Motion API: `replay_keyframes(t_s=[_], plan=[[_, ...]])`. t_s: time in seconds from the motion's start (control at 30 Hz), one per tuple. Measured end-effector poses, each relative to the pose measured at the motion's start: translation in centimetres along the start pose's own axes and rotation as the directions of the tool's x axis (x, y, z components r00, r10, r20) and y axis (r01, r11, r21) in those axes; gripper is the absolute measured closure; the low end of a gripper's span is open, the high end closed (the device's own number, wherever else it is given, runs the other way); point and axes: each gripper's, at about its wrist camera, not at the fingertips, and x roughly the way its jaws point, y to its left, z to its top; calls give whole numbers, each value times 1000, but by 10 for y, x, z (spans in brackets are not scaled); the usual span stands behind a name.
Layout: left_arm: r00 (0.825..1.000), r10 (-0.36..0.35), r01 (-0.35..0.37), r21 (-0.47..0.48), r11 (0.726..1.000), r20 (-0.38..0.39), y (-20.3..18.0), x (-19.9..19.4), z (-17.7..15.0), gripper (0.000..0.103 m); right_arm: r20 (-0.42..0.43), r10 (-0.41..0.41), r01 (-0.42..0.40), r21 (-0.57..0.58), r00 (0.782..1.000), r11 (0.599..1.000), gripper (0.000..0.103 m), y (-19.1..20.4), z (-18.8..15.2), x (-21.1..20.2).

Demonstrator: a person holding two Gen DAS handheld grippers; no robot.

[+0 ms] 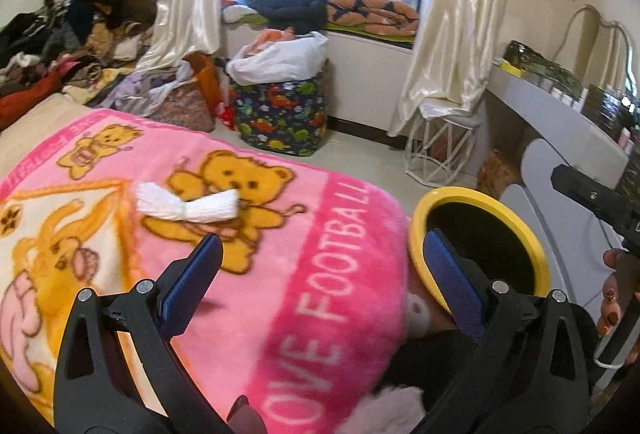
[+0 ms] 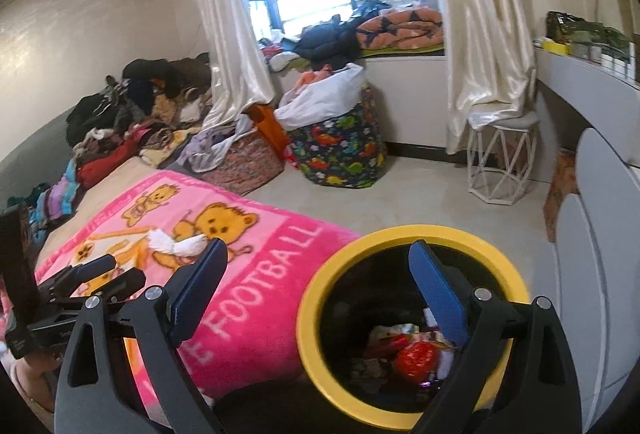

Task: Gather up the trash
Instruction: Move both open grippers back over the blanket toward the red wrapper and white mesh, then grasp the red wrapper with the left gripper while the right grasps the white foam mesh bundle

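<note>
A white twisted tissue wad (image 1: pixel 187 205) is seen lying on the pink teddy-bear blanket (image 1: pixel 320 274) covering the bed, untouched. Just beside the bed edge stands a yellow-rimmed bin (image 2: pixel 320 298) — wrappers lie inside. The left claw (image 1: pixel 324 274) is held apart above the blanket; the right claw (image 2: pixel 320 278) — also spread wide — is empty over the bin.

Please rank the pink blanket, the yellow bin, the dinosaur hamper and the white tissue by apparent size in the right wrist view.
1. Pink blanket
2. Yellow bin, though nearness inflates it
3. Dinosaur hamper, farther away, so true rank against the bin is unsure
4. White tissue
</note>
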Motion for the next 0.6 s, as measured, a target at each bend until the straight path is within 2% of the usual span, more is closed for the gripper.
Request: replay_keyframes(t_s=[0.27,0.4,0.6], plan=[[997,77,-77,-49,996,-5,43,-6,-4,11,-58,87,-92,-83,994,992,14,48,6,42],[994,110,-111,-91,990,-14,68,-9,-11,11,-102,153,-163,-100,983,982,14,73,9,70],[988,142,-149,-155,977,-57,104,-7,-26,11,-145,192,-215,-162,971,963,14,106,11,111]])
